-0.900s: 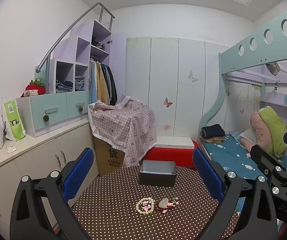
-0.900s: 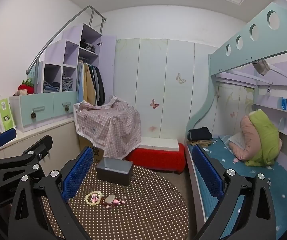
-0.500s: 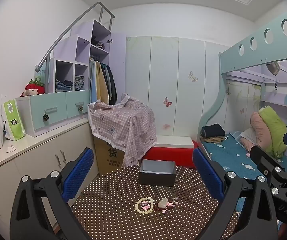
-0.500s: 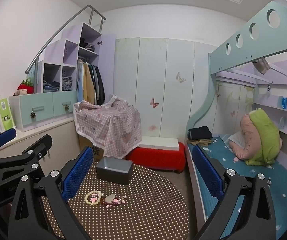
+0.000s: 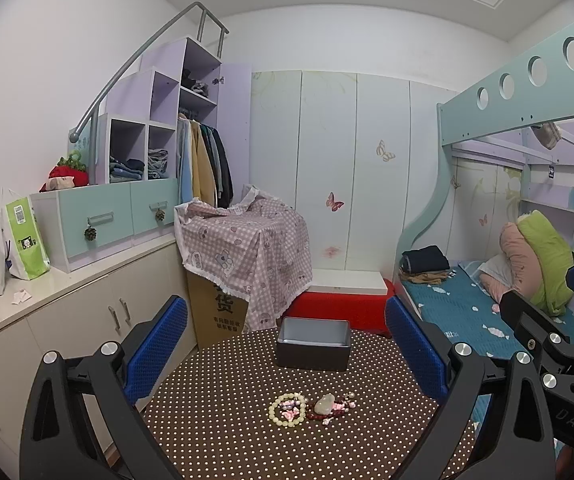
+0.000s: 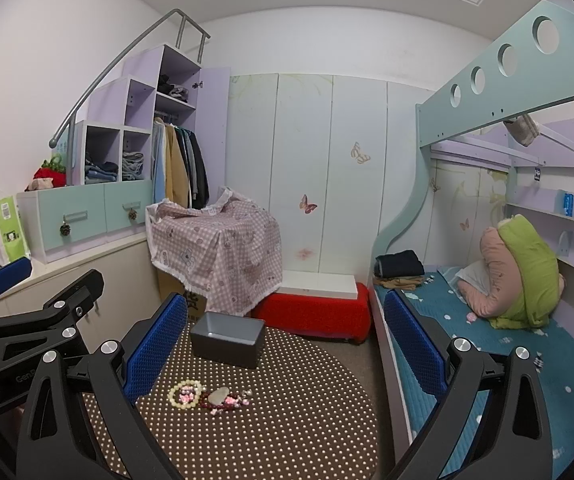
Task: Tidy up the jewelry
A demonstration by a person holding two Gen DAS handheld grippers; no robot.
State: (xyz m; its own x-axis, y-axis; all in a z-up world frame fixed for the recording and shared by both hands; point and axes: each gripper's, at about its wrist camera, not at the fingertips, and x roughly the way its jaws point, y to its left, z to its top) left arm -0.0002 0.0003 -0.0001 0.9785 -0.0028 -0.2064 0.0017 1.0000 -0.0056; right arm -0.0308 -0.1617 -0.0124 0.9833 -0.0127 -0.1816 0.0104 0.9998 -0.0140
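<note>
**Both grippers held spread above the jewelry**

The left gripper [image 5: 285, 354] is held spread wide, nothing between its blue pads [image 5: 155, 346]. The right gripper [image 6: 285, 354] is likewise held wide apart and empty. Both are raised above a round table [image 5: 223, 432] covered in a brown dotted cloth. On the cloth, near the middle, a small heap of jewelry is laid: a cream bead bracelet [image 5: 285, 409], touched on its right by a pale stone [image 5: 324, 403] and a dark red bead string [image 6: 223, 404] with small pink pieces. Farther back on the table a grey box [image 5: 313, 343] is set, open-topped and apart from the heap. Behind it a red bench [image 5: 339, 312] is seen.
</note>
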